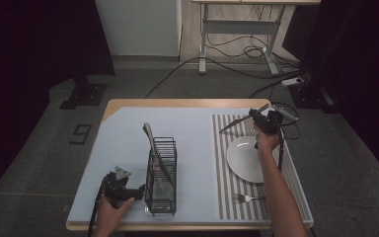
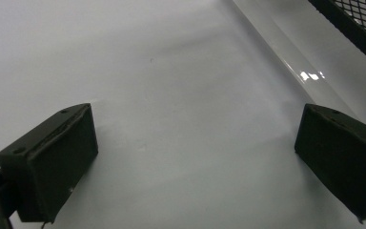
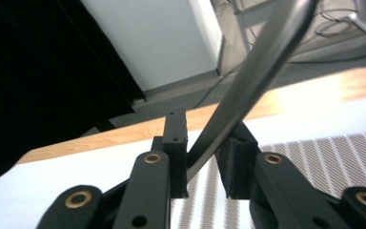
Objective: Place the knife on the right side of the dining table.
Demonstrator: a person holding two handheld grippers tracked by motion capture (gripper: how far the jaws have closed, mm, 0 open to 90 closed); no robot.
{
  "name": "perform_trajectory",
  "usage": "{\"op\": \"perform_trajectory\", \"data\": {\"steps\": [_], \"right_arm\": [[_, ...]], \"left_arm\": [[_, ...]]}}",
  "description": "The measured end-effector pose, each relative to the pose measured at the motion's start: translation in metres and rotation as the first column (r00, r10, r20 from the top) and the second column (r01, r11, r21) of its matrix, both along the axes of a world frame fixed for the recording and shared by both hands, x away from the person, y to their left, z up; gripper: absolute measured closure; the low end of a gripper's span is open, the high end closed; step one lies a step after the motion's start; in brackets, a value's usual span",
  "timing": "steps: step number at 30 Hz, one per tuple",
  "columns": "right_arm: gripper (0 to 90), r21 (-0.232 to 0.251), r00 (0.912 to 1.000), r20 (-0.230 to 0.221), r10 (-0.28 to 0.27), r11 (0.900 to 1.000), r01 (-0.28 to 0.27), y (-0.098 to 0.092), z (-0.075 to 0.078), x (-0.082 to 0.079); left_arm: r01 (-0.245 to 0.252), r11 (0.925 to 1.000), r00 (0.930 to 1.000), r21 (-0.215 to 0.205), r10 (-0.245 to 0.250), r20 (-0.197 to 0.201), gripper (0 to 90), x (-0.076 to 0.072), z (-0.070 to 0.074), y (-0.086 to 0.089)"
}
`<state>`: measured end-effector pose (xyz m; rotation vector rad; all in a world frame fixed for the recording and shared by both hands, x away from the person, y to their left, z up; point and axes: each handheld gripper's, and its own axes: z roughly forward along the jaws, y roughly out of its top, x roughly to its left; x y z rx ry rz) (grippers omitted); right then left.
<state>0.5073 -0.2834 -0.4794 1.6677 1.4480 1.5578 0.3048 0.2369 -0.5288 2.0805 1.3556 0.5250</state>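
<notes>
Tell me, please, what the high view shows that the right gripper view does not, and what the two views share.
High view alone: the white plate, the fork, the black wire rack holding a knife, and the left tool open beside that rack. Right gripper view alone: a close look at the right tool with its jaws closed on a dark utensil. Both share that utensil, the striped mat and the table's wooden edge.

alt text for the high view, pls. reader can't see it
Seen from above, the person's right gripper holds a knife lifted above a striped placemat with a white plate and a fork. The left gripper rests open beside a black wire rack holding another utensil.
</notes>
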Motion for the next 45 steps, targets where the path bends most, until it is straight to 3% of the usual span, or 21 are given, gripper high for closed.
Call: {"op": "perform_trajectory", "data": {"steps": [9, 25, 33, 37, 42, 45], "right_arm": [[71.3, 0.043, 0.9977, -0.058, -0.035, 0.998, 0.037, -0.013, -0.015, 0.004], [65.0, 0.056, 0.9862, -0.153, -0.063, 0.996, 0.073, -0.023, -0.031, 0.007], [61.0, 0.05, 0.9773, -0.194, -0.084, 0.994, 0.095, -0.025, -0.039, 0.011], [57.5, 0.004, 0.9747, -0.204, -0.092, 0.995, 0.095, -0.024, -0.041, 0.011], [56.7, -0.003, 0.973, -0.208, -0.1, 0.995, 0.102, -0.023, -0.041, 0.012], [54.5, -0.013, 0.9674, -0.227, -0.112, 0.994, 0.112, -0.024, -0.042, 0.012]], "left_arm": [[0.001, 1.0, 1.0, 0.0, -0.001, -0.001, 0.0, 0.0, 0.0, 0.0], [0.001, 1.0, 1.0, 0.0, -0.001, -0.002, 0.0, 0.0, 0.0, 0.0], [0.001, 1.0, 1.0, 0.0, -0.001, -0.002, 0.0, 0.0, 0.0, 0.0], [0.001, 1.0, 1.0, 0.0, -0.001, -0.002, 0.0, 0.0, 0.0, 0.0], [0.001, 1.0, 1.0, -0.001, -0.001, -0.002, 0.0, 0.0, 0.0, 0.0], [0.001, 1.0, 1.0, 0.0, -0.001, -0.002, 0.0, 0.0, 0.0, 0.0]]}}
